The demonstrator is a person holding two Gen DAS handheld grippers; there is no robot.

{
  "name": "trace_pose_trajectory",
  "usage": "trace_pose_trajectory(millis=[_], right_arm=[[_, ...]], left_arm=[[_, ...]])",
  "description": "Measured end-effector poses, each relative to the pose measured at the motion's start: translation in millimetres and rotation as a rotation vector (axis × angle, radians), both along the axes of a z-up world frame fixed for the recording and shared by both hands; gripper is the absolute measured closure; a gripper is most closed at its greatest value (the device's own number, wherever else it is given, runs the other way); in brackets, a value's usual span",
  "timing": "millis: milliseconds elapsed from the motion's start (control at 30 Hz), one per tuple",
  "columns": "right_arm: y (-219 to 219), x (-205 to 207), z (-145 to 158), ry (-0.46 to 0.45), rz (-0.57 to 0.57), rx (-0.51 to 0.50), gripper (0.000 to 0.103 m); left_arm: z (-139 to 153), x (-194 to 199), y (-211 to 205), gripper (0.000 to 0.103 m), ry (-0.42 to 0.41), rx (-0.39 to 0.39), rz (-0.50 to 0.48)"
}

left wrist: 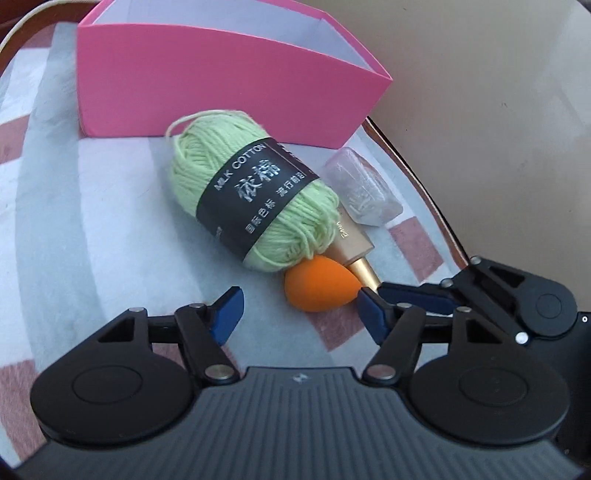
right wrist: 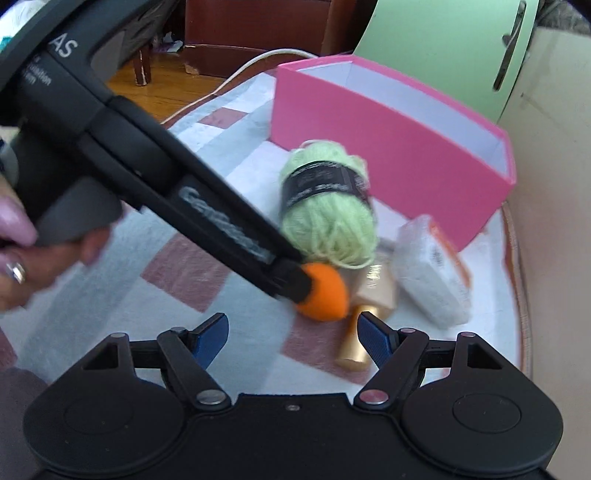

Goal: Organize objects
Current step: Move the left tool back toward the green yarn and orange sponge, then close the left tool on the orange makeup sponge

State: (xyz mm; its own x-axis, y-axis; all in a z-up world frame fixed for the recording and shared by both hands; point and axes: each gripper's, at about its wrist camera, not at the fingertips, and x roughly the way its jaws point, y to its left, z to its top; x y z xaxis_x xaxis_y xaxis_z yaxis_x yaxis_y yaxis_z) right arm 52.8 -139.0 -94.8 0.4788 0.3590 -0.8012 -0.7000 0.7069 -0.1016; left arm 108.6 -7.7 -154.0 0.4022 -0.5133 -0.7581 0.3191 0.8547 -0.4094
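A green yarn skein (left wrist: pixel 251 195) with a black label lies in front of an open pink box (left wrist: pixel 207 96). An orange sponge egg (left wrist: pixel 319 284), a gold tube (left wrist: pixel 356 254) and a clear wrapped packet (left wrist: pixel 362 192) lie beside it. My left gripper (left wrist: pixel 299 308) is open, low over the cloth, with the sponge just ahead between its fingertips. In the right wrist view the left gripper's body (right wrist: pixel 207 218) reaches the sponge (right wrist: pixel 325 291). My right gripper (right wrist: pixel 291 332) is open and empty, just short of the sponge and the gold tube (right wrist: pixel 364 321). The yarn (right wrist: pixel 328 210), packet (right wrist: pixel 432 269) and box (right wrist: pixel 388 147) lie beyond.
A checked grey, white and red cloth (left wrist: pixel 92 221) covers the table. The table's edge (left wrist: pixel 424 184) runs on the right past the packet. A green curved object (right wrist: pixel 443 44) and wooden furniture (right wrist: pixel 240 33) stand behind the box. A white cable (right wrist: pixel 236 77) lies at the far side.
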Motion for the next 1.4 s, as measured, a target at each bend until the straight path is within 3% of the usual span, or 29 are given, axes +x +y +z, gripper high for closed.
trace_pose_trajectory(millis=[100,233,333,467,533,700,767,900,1067,1400], right_arm=[[1.3,6.7,-7.0,0.030,-0.053,0.027,0.023],[0.5,13.2,-9.8,0.046,-0.083,0.042,0.026],[1.8,19.2,-12.7,0.071,-0.104,0.045,0.032],[3.1,20.6,-14.5,0.040,-0.115,0.009,0.046],[2.1,19.5,-14.3,0.028,-0.117,-0.007,0.054],[0.1,5.6,-13.1,0.009,-0.063,-0.002,0.054],[0.4,-0.6,-12.4,0.031,-0.021,0.013,0.051],[1.5,-11.5,-11.2,0.073,0.037,0.046,0.044],[6.5,-8.1,-22.7,0.056,-0.007,0.004,0.041],[2.8,-3.5,-24.6,0.095,-0.084,0.046,0.041]], left_arm=[[-6.1,2.6,-2.4,0.037,0.025,-0.051,-0.005],[-15.6,7.6,-2.2,0.052,0.062,-0.075,0.015],[-17.9,10.6,-1.5,0.062,0.080,-0.110,0.019],[-10.2,5.6,-9.9,0.063,0.024,-0.067,-0.017],[-8.9,4.2,-8.5,0.063,0.043,-0.064,-0.035],[1.9,-8.5,1.1,0.063,0.097,-0.029,-0.073],[0.1,-14.7,6.9,0.063,0.179,-0.016,-0.085],[-12.9,-14.6,23.6,0.063,0.319,-0.118,-0.021],[-9.6,-8.9,28.5,0.062,0.264,-0.064,0.039],[-14.0,-0.7,36.0,0.062,0.244,-0.135,0.095]])
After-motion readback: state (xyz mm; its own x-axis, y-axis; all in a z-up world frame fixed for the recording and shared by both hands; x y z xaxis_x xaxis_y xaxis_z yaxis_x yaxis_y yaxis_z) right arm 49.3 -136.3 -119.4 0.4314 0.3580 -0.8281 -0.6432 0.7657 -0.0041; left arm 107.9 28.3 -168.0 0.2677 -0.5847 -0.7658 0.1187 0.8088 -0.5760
